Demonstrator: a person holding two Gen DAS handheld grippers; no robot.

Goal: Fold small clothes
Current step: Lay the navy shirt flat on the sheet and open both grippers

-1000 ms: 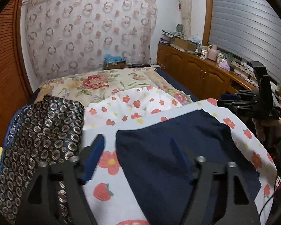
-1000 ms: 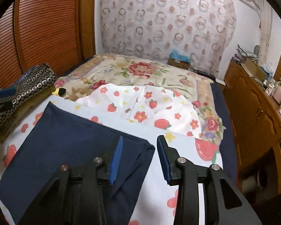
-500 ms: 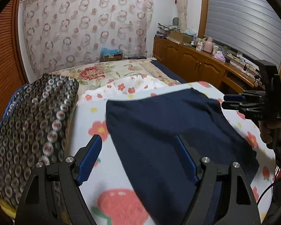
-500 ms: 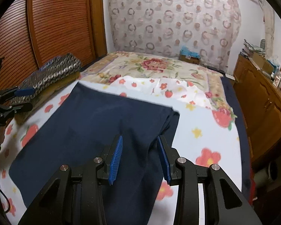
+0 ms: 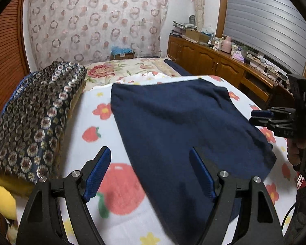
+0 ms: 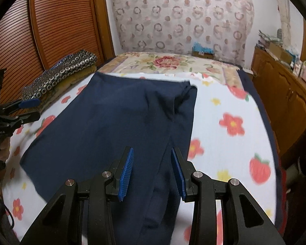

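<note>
A dark navy garment [image 5: 183,122] lies spread flat on a white blanket [image 5: 91,126] printed with red flowers and strawberries; it also shows in the right wrist view [image 6: 116,122], with a folded seam along its right side. My left gripper [image 5: 151,165] is open wide, above the garment's near left edge, holding nothing. My right gripper [image 6: 152,167] is open, its blue pads either side of the garment's right fold, above the cloth. Each gripper shows at the other view's edge: the right one [image 5: 261,115] and the left one [image 6: 28,107].
A folded dark cloth with ring patterns [image 5: 36,110] lies on the bed's left side, also in the right wrist view [image 6: 61,73]. A floral quilt [image 6: 163,61] covers the far bed. A wooden cabinet [image 5: 214,61] with clutter stands right. A slatted wooden door [image 6: 40,30] is left.
Both grippers have moved forward and lower over the bed, so the navy garment fills more of each view. Both stay open and empty. The garment lies flat as before.
</note>
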